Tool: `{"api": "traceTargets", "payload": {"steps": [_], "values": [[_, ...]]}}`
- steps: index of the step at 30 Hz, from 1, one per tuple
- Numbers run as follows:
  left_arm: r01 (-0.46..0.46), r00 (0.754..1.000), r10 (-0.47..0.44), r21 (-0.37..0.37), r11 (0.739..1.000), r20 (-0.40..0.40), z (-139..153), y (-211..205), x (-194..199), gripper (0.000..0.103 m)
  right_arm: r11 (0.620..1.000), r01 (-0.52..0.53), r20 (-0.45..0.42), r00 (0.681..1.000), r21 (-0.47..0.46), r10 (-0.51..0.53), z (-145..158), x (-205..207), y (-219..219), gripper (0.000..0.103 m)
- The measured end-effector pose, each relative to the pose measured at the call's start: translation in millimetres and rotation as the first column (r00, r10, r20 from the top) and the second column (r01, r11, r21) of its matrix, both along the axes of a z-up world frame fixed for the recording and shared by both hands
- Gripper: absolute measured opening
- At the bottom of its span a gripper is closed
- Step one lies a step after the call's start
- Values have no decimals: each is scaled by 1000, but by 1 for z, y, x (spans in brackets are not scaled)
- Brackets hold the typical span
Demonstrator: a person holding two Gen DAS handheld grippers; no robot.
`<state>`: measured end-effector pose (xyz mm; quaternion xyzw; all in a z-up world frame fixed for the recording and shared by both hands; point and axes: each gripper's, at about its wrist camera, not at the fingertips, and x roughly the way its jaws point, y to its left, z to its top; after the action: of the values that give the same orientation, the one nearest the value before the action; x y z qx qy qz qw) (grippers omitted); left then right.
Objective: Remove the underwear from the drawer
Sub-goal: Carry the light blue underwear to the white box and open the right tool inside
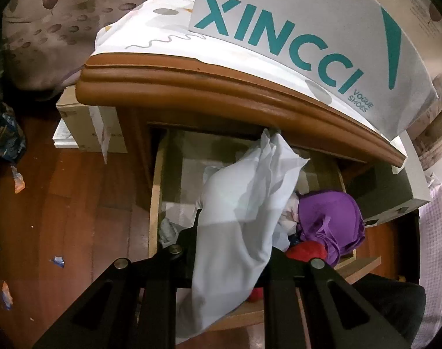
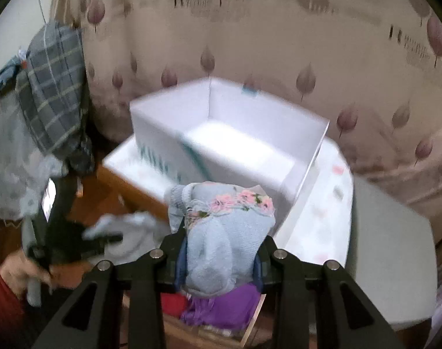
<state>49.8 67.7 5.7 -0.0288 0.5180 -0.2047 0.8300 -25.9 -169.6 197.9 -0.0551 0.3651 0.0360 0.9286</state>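
the left gripper (image 1: pixel 232 232) tilts steeply down over the open drawer (image 1: pixel 156 192) of a brown wooden nightstand (image 1: pixel 191 87), its jaws pinched tight on a pale white cloth (image 1: pixel 244 203) that billows up toward 12 o'clock and trails down past the fingers at 6 o'clock. in the drawer, at 4 o'clock from that grip, lie a purple garment (image 1: pixel 331 218) and a red item (image 1: pixel 306 251). a white shoe box (image 1: pixel 293 29) with teal lettering stands on the nightstand top at 1 o'clock.

in the right wrist view, blurred by motion, the right gripper (image 2: pixel 221 250) is angled downward with its jaws clamped on the light blue underwear (image 2: pixel 221 232), whose pink floral band (image 2: pixel 241 202) shows at 12 o'clock above the fingertips. the underwear is clear of the drawer, hanging above the purple garment (image 2: pixel 223 308) at 6 o'clock, with the open shoe box (image 2: pixel 221 133) beyond at 12 o'clock. at 9 o'clock a person's hand (image 2: pixel 20 273) in a red sleeve (image 2: pixel 2 311) holds the other gripper's handle.
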Motion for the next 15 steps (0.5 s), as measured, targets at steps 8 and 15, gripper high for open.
{"api": "traceTargets", "payload": {"steps": [8, 15], "values": [[24, 1000, -24, -10, 1000, 12, 5, 3, -6, 14, 992, 121, 61, 991, -29, -119, 44, 67, -24, 35], [32, 999, -32, -34, 999, 12, 8, 8, -5, 14, 978, 202, -18, 979, -52, -203, 10, 129, -32, 35]]}}
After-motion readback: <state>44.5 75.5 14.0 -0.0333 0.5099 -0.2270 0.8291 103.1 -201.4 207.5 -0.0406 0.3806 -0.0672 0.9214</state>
